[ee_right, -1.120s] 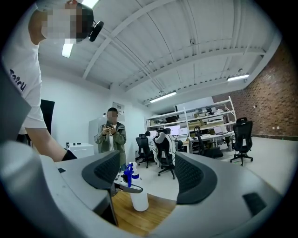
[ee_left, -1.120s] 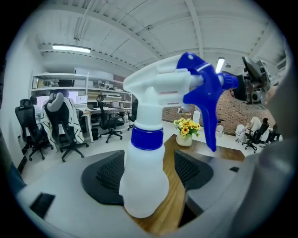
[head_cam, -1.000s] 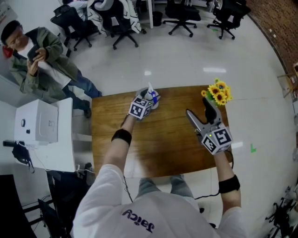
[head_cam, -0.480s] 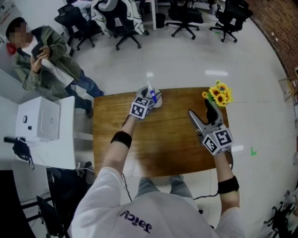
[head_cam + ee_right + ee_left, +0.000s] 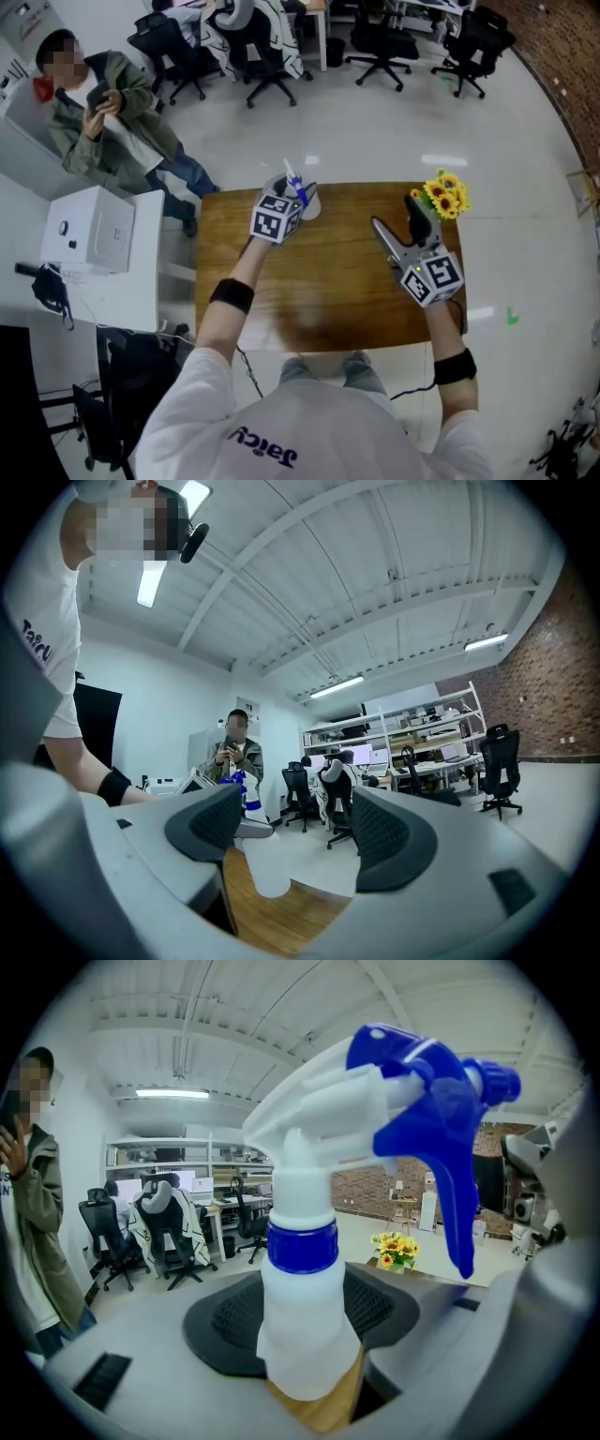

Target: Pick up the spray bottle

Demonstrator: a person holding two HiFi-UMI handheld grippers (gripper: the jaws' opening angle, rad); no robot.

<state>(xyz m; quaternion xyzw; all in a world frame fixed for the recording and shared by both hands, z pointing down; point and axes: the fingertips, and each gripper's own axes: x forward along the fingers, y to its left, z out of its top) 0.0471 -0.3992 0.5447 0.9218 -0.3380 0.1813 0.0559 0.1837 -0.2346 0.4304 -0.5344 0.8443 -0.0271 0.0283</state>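
Observation:
The spray bottle (image 5: 299,191) is white with a blue collar and blue trigger; it is at the far edge of the wooden table (image 5: 328,291), left of centre. My left gripper (image 5: 292,204) is shut on its body. In the left gripper view the spray bottle (image 5: 305,1297) fills the gap between the jaws of the left gripper (image 5: 309,1354), nozzle pointing right, with wood showing just under its base. My right gripper (image 5: 396,220) hovers over the table's right side, open and holding nothing. Through the right gripper (image 5: 291,841) I see the spray bottle (image 5: 246,794) far off.
A bunch of yellow sunflowers (image 5: 442,193) stands at the table's far right corner, close to the right gripper's fingers. A white box (image 5: 89,234) sits on a white unit left of the table. A person (image 5: 103,122) stands far left. Office chairs (image 5: 262,47) line the back.
My left gripper and the bottle it holds have shifted slightly left, and the bottle now leans a little more. The right gripper has barely moved.

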